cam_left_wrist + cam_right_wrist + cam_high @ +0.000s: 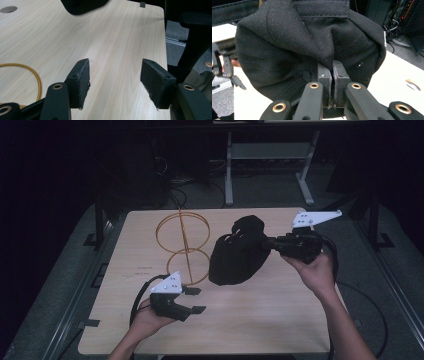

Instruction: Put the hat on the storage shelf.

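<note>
Black fabric cap (239,252), soft and light, hangs above table centre at three o'clock of the yellow wire stand (184,245), pinched by the clamped right gripper (272,244); left gripper (196,300) gapes empty.

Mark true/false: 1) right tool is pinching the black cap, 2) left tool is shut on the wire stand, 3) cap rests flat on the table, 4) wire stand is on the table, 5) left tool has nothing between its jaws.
1) True: the right tool is clamped on a fold of the black cap.
2) False: the left tool is open, apart from the wire stand.
3) False: the cap hangs lifted off the table.
4) True.
5) True.
</note>
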### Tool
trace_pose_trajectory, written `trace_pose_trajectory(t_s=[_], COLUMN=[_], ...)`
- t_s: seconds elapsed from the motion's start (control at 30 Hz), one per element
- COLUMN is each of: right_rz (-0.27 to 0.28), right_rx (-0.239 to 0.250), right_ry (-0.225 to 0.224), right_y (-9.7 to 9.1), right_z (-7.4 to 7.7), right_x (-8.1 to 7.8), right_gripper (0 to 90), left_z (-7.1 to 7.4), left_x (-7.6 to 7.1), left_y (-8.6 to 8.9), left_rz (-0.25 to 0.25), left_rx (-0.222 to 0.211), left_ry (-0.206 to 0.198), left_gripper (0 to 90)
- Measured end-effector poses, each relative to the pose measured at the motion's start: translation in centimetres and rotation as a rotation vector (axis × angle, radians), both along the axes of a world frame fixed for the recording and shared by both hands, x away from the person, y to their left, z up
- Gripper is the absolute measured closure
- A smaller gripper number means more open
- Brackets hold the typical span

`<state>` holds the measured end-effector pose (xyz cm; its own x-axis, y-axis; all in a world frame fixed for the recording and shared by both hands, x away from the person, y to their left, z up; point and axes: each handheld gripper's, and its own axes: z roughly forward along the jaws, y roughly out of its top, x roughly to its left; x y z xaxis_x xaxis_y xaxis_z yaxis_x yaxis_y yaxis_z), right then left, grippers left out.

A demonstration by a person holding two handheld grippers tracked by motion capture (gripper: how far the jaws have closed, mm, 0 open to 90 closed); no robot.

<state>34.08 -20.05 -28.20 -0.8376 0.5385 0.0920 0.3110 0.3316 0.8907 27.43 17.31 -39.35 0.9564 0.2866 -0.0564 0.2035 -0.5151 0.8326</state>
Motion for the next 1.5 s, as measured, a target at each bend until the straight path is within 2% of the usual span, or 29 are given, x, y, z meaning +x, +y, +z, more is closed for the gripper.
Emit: trace_pose_trajectory(t_s=[0.17,0.23,0.33,0.43,0.6,0.77,1.0,1.13,1.3,1.37,1.5], right_rz=[0.033,0.038,0.059,0.074,0.088,0.094,0.102,0.097,0.103,0.097,0.097], right_rx=[-0.003,-0.004,-0.007,-0.003,-0.010,-0.037,-0.059,-0.058,-0.068,-0.067,-0.063], right_ry=[-0.025,-0.023,-0.034,-0.035,-0.040,-0.044,-0.051,-0.035,-0.055,-0.058,-0.065], right_y=[2.1,2.4,4.0,5.1,6.6,8.5,10.3,11.3,12.9,13.6,14.7], right_z=[2.1,2.4,3.7,4.4,5.3,6.5,7.1,7.0,7.0,7.1,6.9], right_x=[1.1,1.2,2.0,2.7,3.6,4.9,6.1,6.8,7.8,8.1,8.6], right_gripper=[87.0,87.0,87.0,86.9,86.9,86.7,86.5,86.5,86.1,85.9,85.6], left_z=[-0.7,-0.8,-0.9,-1.0,-1.1,-1.2,-1.3,-1.3,-1.4,-1.4,-1.6], left_x=[-0.4,-0.4,-0.5,-0.5,-0.5,-0.5,-0.5,-0.4,-0.2,-0.2,0.1], left_y=[0.2,0.3,0.5,0.6,0.6,0.5,0.4,0.4,0.3,0.1,0.0], left_rz=[0.007,0.008,0.010,0.015,0.013,0.010,0.008,0.005,0.011,0.018,0.016], left_rx=[0.005,0.005,-0.001,-0.014,-0.001,0.000,0.000,0.004,0.011,0.001,0.009], left_ry=[0.011,0.010,0.009,0.012,0.004,-0.001,-0.010,-0.014,-0.024,-0.018,-0.014], left_gripper=[39.1,38.8,38.2,37.4,37.2,37.1,36.9,36.8,36.5,36.1,35.2])
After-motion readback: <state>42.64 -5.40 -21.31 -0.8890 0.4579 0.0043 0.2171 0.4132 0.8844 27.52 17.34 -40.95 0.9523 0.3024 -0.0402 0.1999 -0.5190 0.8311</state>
